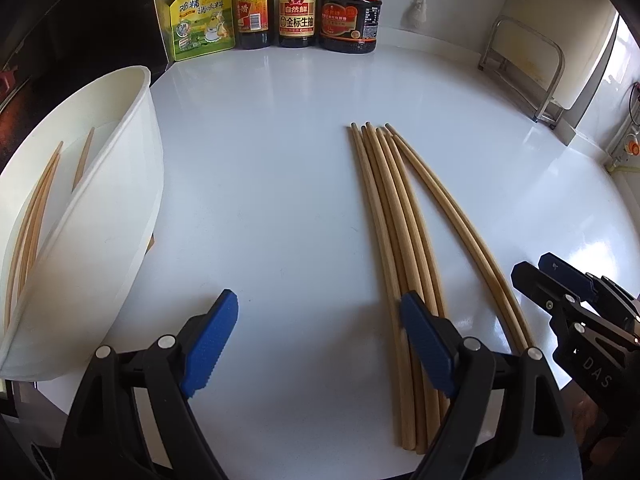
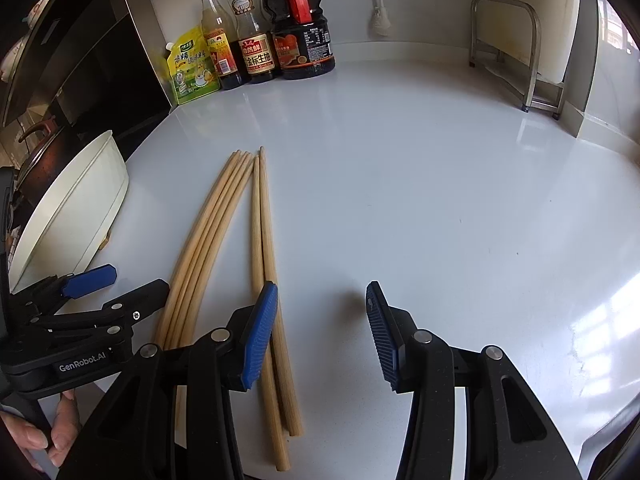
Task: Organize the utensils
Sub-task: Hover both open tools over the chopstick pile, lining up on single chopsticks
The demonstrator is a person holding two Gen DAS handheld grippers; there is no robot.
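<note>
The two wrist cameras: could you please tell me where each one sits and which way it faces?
Left wrist: above the open left tongs, facing the bottles; white bin left, right tongs at right.
Right wrist: above the open right tongs, same direction; left tongs and a hand at left.
Both show the chopsticks on the counter.

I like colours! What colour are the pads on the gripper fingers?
Blue, with a ridged texture, on black arms. The right hand-held gripper's pads show it best in the right wrist view.
</note>
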